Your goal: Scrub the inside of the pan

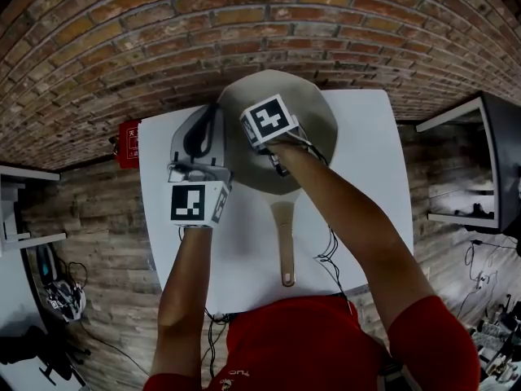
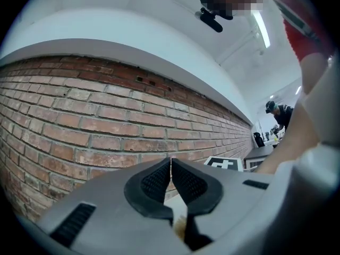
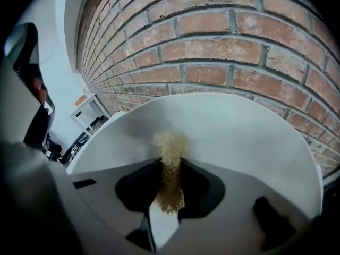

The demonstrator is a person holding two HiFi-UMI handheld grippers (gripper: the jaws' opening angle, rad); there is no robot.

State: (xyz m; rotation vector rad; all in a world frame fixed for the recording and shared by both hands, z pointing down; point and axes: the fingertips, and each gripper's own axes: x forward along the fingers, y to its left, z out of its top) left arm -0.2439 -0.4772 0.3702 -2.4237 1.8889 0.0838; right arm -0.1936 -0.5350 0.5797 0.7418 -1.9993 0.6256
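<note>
Right gripper clamped on a tan fibrous scrubber, tuft over the pale inside of the pan, left gripper with jaws pressed together beside the pan's left rim, handle towards the person, white bench, brick wall behind.

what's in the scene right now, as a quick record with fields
surface: white table
pan: round grey pan on the table, beige handle pointing toward the person
right gripper: jaws shut on a tan fibrous scrubbing pad, held inside the pan
left gripper: jaws together, at the pan's left rim; can't tell whether it pinches the rim
backdrop: red brick wall
</note>
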